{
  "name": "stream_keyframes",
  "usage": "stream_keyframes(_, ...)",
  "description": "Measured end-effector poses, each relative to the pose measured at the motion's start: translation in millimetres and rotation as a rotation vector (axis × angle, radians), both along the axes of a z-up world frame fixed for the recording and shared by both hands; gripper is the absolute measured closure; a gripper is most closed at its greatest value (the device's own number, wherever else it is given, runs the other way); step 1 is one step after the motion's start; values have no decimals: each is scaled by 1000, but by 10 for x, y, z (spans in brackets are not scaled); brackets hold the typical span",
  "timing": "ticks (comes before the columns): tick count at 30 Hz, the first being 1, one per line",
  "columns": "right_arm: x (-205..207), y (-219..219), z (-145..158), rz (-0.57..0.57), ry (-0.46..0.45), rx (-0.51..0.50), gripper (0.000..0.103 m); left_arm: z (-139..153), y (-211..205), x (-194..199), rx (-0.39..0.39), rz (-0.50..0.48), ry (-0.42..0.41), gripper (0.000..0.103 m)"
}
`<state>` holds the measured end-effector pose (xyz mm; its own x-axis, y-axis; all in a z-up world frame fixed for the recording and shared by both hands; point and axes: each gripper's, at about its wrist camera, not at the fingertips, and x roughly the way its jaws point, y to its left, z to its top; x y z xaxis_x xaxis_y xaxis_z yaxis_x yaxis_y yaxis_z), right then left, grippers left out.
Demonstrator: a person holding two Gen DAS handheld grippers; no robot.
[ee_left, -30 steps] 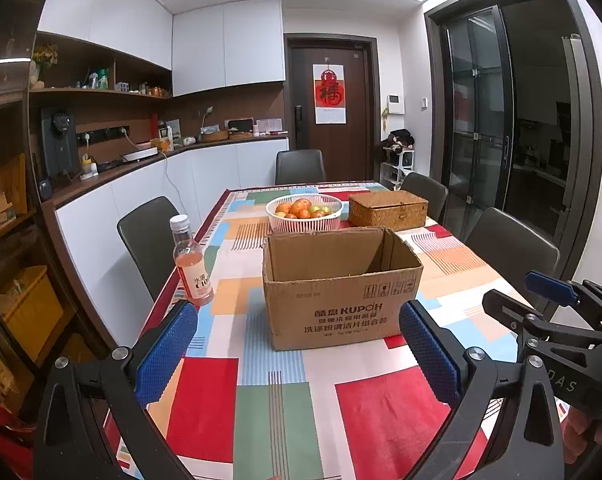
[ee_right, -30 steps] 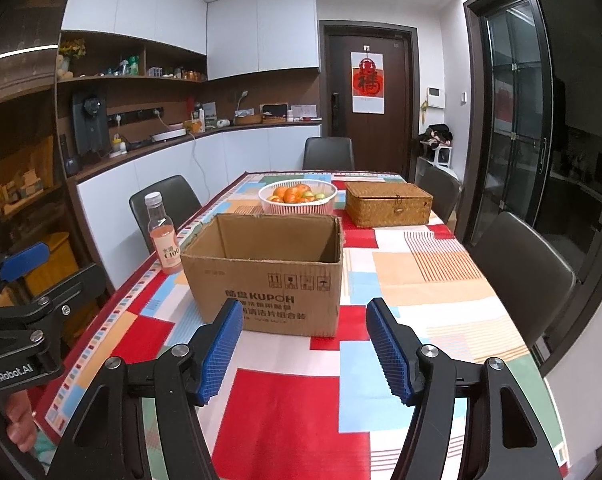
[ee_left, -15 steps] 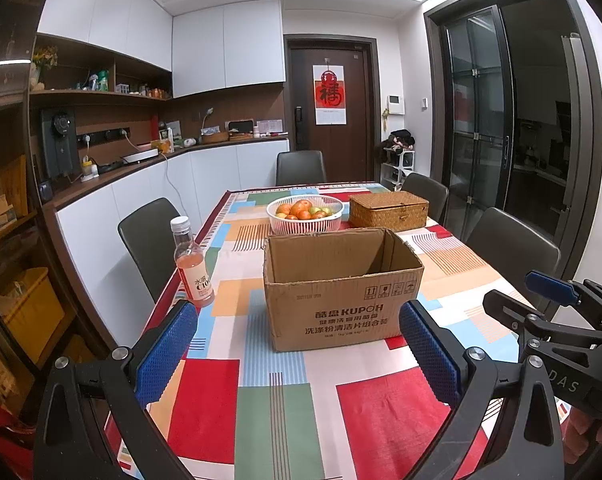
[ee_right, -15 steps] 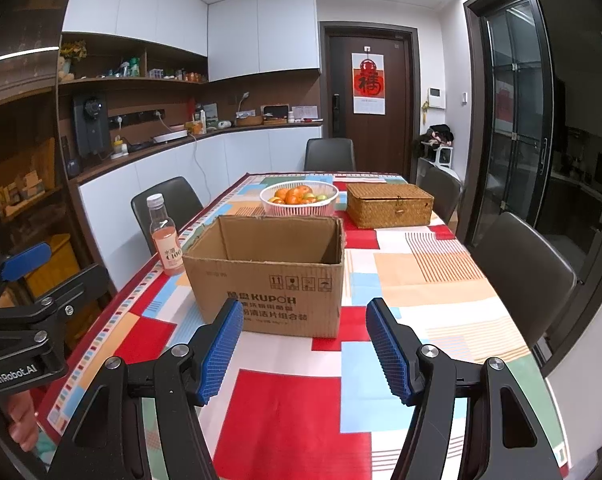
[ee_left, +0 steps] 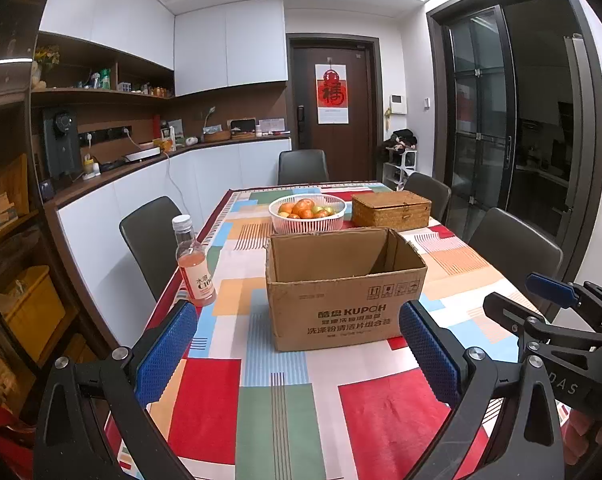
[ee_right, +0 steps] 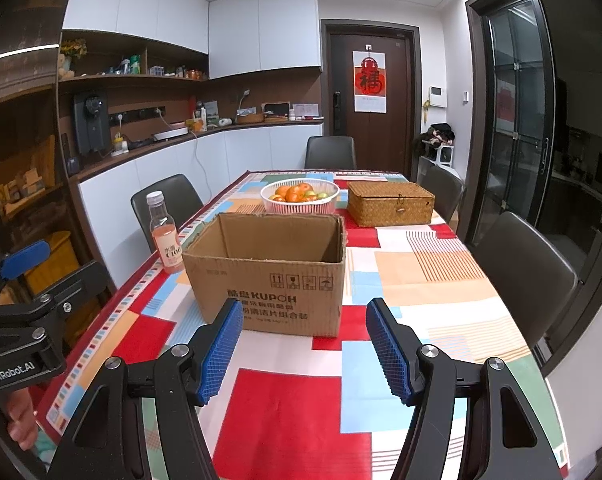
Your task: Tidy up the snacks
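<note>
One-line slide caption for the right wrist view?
Open right gripper hovers before an open cardboard box, with drink bottle, fruit basket and wicker box on the table.

Open cardboard box upright; bottle beside

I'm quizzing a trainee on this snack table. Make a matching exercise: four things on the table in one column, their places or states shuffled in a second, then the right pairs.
Things:
1. cardboard box
2. drink bottle
3. white basket
4. wicker box

Places or states:
A. lid shut, at the far right
B. open-topped, nearest both claws
C. upright and capped, near the table's left edge
D. holding fruit, behind the cardboard box

Pairs: 1-B, 2-C, 3-D, 4-A
</note>
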<state>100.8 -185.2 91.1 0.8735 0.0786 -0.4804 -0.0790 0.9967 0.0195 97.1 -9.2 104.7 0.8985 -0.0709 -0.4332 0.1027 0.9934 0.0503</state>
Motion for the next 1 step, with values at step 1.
stream_keyframes(1,23,7,3,1,2,-1,38,-3,0,5,1,1,1,0)
